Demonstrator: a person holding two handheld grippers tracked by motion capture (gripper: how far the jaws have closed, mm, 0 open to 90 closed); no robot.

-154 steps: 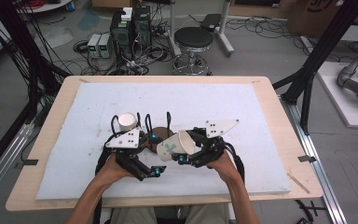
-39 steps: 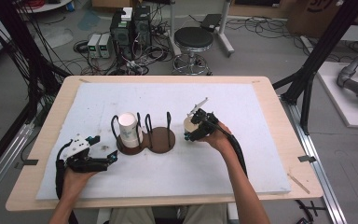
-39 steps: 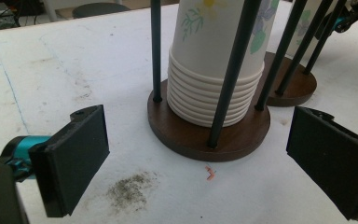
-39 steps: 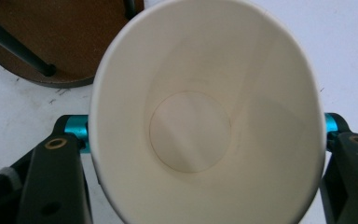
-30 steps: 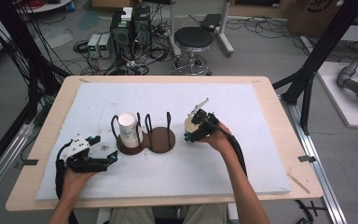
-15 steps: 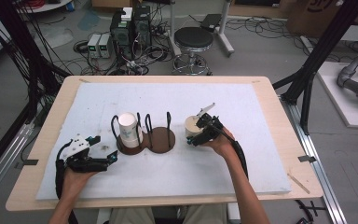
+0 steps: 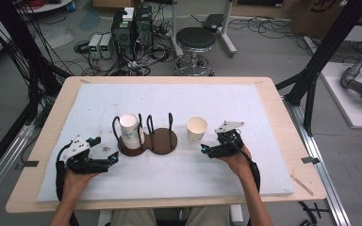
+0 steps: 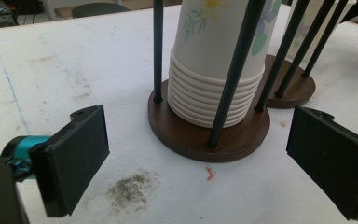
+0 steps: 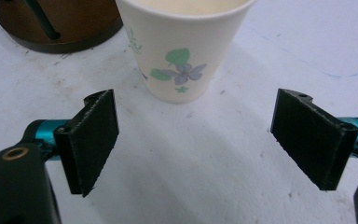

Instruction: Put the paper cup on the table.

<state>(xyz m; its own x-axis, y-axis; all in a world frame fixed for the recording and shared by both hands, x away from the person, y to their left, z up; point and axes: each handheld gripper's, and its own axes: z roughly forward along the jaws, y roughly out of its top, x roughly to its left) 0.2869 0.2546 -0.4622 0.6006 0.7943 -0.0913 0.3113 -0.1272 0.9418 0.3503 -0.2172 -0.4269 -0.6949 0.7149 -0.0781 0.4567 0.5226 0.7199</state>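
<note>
From the high view, a single paper cup (image 7: 196, 129) stands upright on the white pad of the counter (image 7: 245, 103), just ahead of the right tongs (image 7: 212, 150) and apart from them. The right tongs are released and hold nothing, low over the pad with the cup clear of their jaws, which reads as a cup set down on its own. The left tongs (image 7: 104, 163) are also spread and empty, resting near the front of the dark wooden cup holder (image 7: 154, 143). A stack of cups (image 7: 130, 132) sits in the holder's compartment nearer the left tongs. The compartment toward the right tongs is bare. The holder's black wire posts (image 7: 170, 126) keep the stack upright, likely the reason the cups are nested there and not loose.

In the left gripper view, both pads of the left tongs (image 8: 200, 172) stand wide apart, with the holder's round base (image 8: 205, 135) between and beyond them, untouched. The stack (image 8: 216, 79) rests mouth-down, its rims layered at the bottom, caged by the posts. A grey smudge (image 8: 130, 189) lies on the pad close to the tongs.

In the right gripper view, the right tongs (image 9: 196, 144) gape open with the lone flowered cup (image 9: 182, 51) standing mouth-up just beyond the gap, touching neither pad. The edge of the holder's base (image 9: 60, 23) lies off past one jaw.
</note>
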